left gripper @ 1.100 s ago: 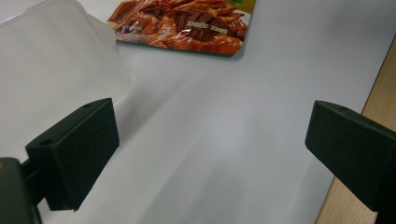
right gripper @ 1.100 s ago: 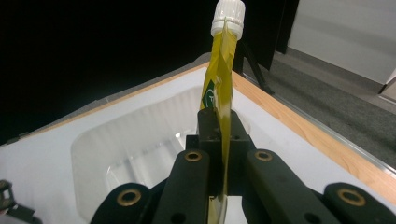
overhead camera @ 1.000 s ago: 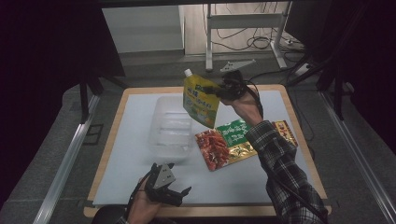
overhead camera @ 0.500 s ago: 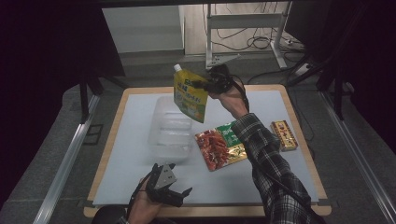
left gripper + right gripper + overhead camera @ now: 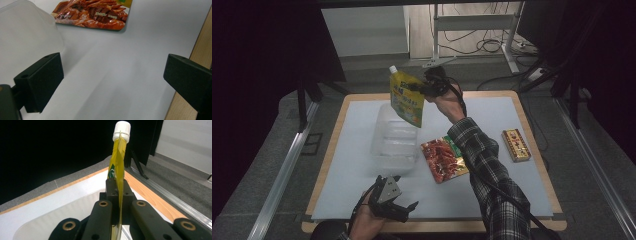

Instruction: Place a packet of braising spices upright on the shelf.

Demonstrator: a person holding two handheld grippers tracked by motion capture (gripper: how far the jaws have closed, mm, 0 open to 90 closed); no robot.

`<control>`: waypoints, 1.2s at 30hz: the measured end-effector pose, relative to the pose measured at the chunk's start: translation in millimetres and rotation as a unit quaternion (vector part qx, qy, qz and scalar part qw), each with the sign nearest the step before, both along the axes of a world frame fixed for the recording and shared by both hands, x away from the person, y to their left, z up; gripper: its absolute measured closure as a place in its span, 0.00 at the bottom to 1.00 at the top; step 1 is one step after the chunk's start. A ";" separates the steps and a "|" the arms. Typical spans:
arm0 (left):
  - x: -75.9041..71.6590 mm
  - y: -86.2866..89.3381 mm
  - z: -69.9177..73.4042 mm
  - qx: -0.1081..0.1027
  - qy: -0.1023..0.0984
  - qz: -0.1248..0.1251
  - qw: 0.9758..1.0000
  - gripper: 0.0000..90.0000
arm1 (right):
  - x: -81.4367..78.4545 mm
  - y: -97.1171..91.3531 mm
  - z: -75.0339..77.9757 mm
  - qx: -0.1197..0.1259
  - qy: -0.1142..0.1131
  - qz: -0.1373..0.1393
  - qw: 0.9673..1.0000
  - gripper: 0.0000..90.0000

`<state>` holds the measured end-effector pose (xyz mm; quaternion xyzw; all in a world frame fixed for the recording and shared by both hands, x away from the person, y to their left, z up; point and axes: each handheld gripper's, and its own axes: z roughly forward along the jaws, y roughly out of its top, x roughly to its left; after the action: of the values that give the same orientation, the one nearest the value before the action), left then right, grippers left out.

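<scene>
A yellow spouted pouch point(image 5: 407, 97) with a white cap point(image 5: 121, 131) hangs in the air over the far end of a clear plastic container point(image 5: 394, 142). My right gripper point(image 5: 424, 89) is shut on the pouch's edge, and in the right gripper view the pouch point(image 5: 117, 165) stands edge-on between the jaws. My left gripper point(image 5: 398, 209) rests near the table's front edge, open, with nothing between its fingers point(image 5: 40, 80). The container's corner point(image 5: 27, 37) lies just beyond the left finger.
A red snack packet point(image 5: 443, 159) lies flat right of the container, also seen as the red packet point(image 5: 92, 13) ahead of the left gripper. A small brown box point(image 5: 516, 145) lies at the right. The white mat point(image 5: 532, 200) ends at a wooden table rim point(image 5: 200, 55).
The right gripper has carried the pouch leftward and away from me, from above the packets to over the container's far end. The left gripper has stayed put.
</scene>
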<state>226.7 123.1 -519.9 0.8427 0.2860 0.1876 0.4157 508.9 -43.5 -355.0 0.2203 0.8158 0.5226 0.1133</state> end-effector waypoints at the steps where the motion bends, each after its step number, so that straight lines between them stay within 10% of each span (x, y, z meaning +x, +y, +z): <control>1: 0.0 0.0 0.1 0.000 0.001 -0.001 1.000 0.03 | 1.0 1.4 -0.9 0.001 0.000 0.001 1.000 0.99; 31: -0.5 -2.2 -1.4 0.007 0.001 -0.002 1.000 0.03 | 12.5 29.7 -47.6 -0.036 0.027 -0.006 0.999 0.98; 36: -0.3 -2.3 -1.6 0.007 0.002 -0.002 1.000 0.03 | 9.4 27.9 -46.3 -0.042 0.028 -0.013 0.999 0.82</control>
<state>226.3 120.8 -521.5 0.8465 0.2839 0.1877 0.4093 518.4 -15.5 -401.3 0.2401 0.8369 0.4803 0.1061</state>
